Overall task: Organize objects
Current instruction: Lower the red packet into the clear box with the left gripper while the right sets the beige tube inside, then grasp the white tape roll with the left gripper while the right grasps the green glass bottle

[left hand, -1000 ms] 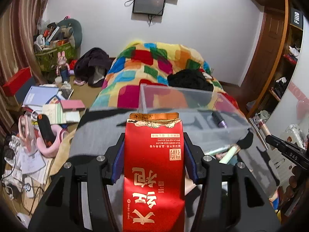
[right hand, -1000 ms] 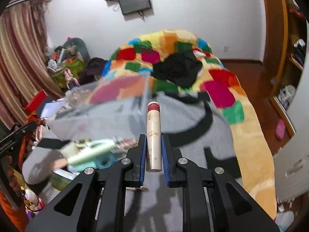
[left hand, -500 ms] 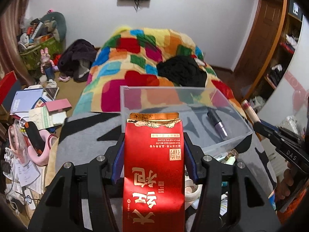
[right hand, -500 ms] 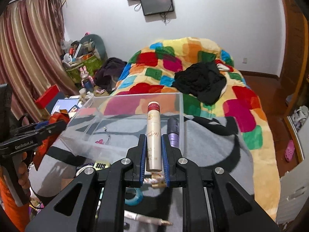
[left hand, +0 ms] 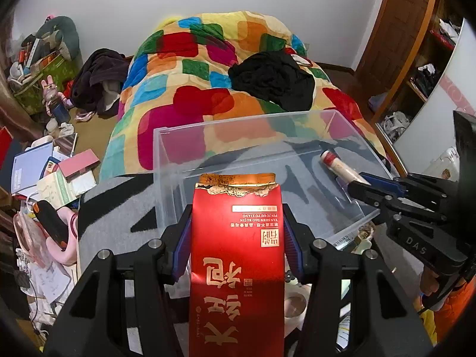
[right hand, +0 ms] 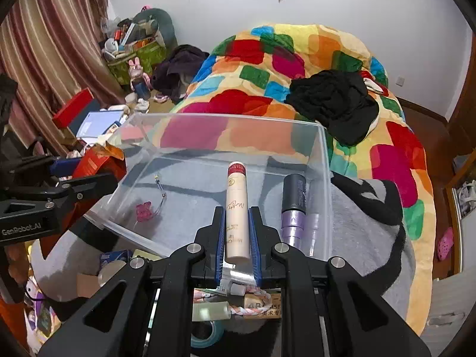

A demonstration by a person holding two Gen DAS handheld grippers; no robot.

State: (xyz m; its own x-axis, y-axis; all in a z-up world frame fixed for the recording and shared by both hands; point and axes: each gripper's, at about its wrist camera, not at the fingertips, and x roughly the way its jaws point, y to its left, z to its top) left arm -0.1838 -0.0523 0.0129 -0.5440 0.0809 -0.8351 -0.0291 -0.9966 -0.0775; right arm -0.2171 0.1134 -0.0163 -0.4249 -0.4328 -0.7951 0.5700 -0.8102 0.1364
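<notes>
At the lower centre of the left wrist view, my left tool [left hand: 238, 235] is clamped on a red tea packet [left hand: 236, 255], torn top pointing forward at the near wall of the clear plastic bin [left hand: 166, 160]; I judge it is held lengthwise so it can slide in over that rim. At the right edge of that view my right tool [left hand: 361, 184] reaches over the bin. In the right wrist view that right tool [right hand: 238, 238] has narrow jaws squeezing a cream cosmetic tube [right hand: 236, 208], red cap forward, hanging above the bin floor, probably for laying down beside the purple and black bottle [right hand: 293, 208] already inside. A pink charm [right hand: 144, 211] lies at the bin's lower left. The bin rests on a grey and black blanket [right hand: 363, 238] on the bed, with a patchwork quilt [right hand: 267, 68] and black clothing [right hand: 333, 101] beyond. Striped curtains [right hand: 44, 47] and floor clutter fill the upper left, below a white wall.
</notes>
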